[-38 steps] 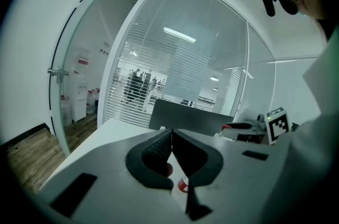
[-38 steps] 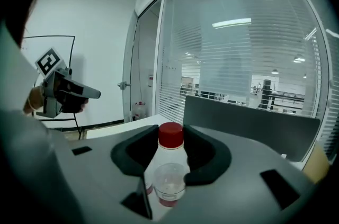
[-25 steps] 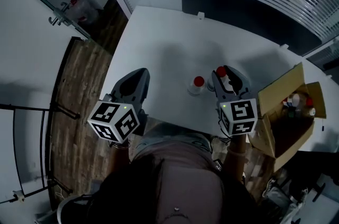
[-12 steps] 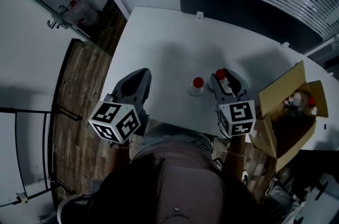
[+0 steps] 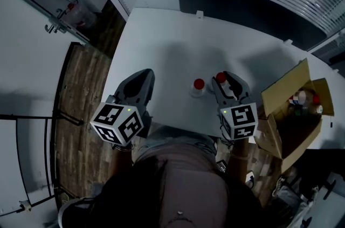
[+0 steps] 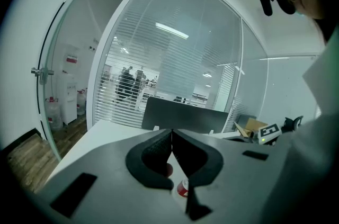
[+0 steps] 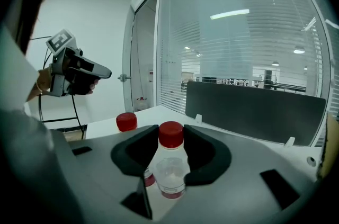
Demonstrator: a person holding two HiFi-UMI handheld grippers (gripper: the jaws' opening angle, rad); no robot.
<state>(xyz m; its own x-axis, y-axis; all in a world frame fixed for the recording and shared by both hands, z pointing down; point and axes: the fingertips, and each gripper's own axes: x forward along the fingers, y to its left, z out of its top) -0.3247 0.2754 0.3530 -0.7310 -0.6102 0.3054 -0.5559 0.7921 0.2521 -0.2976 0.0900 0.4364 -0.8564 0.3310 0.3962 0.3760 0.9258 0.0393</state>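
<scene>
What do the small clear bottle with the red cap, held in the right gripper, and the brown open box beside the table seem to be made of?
The small clear bottle: probably glossy transparent plastic; you can see through its wall. Its red cap: likely smooth opaque plastic. The brown open box: seemingly cardboard, dull, with folded flaps.
</scene>
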